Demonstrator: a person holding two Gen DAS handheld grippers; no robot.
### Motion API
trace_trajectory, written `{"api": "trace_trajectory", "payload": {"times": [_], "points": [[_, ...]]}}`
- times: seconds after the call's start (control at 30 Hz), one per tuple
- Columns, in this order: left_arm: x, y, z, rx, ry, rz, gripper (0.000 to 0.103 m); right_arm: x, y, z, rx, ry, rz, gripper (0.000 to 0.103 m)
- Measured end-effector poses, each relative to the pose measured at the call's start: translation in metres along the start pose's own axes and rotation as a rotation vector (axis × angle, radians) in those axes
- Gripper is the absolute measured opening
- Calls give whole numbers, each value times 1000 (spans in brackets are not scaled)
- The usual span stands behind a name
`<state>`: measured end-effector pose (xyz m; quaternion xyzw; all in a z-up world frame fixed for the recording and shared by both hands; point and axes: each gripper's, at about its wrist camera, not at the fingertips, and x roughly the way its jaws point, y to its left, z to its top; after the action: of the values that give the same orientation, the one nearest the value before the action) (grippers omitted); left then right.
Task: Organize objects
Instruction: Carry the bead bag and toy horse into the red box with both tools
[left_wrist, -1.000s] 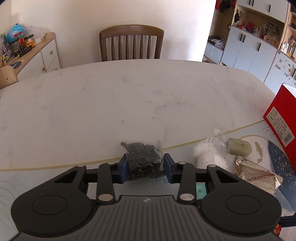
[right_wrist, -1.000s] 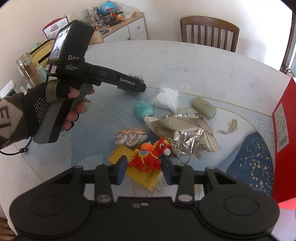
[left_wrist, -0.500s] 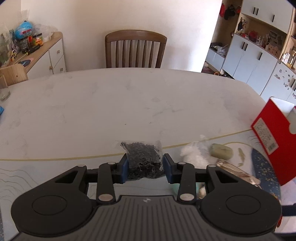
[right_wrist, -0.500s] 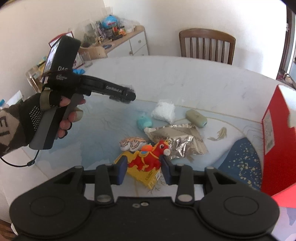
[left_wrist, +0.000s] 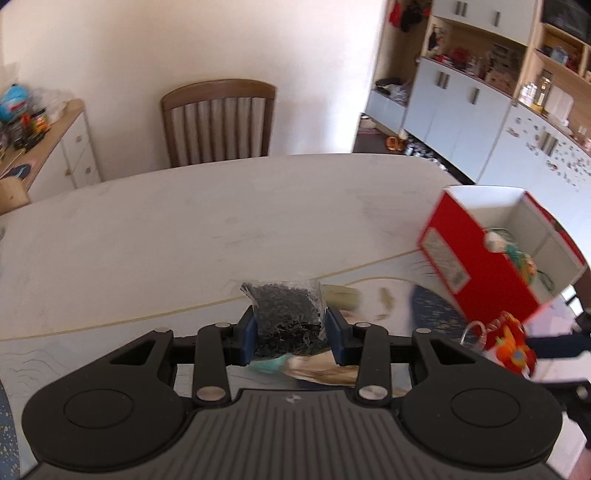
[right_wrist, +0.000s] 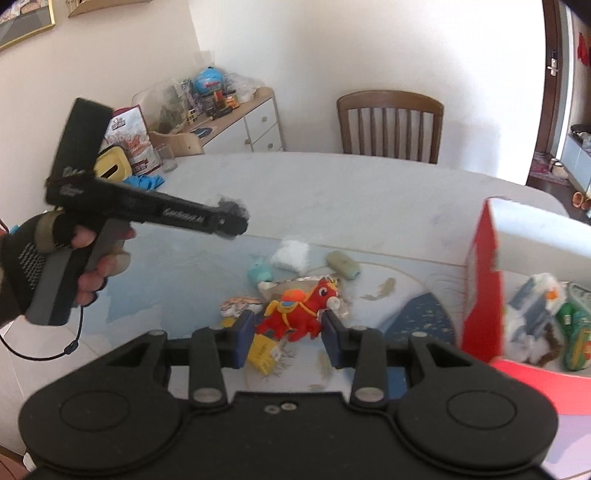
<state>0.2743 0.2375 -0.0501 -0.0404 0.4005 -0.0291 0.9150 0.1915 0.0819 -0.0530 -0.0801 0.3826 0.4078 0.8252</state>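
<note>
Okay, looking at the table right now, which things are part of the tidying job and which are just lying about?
Part of the job:
- bag of black bits in the left gripper
- red toy horse in the right gripper
- red box
- foil packet, white wad, green bar

Lying about:
- chair
- drinking glass
- sideboard clutter

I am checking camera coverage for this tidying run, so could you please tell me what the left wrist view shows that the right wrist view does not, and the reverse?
Only the left wrist view shows the left gripper shut on a clear bag of small black pellets, and the white cabinets.

Only the right wrist view shows the gloved hand on the left gripper's handle, the white fluffy wad and the yellow card.

Both show the red plush horse gripped by the right gripper, the open red box, the wooden chair and the white marble table.
</note>
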Motion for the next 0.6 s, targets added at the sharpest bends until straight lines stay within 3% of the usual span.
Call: {"api": "trace_trajectory", "payload": {"times": [0.6], "points": [[-6,-141,35,127,-39,-150,38,-76,-99,4,18,-98,-143,38]]}}
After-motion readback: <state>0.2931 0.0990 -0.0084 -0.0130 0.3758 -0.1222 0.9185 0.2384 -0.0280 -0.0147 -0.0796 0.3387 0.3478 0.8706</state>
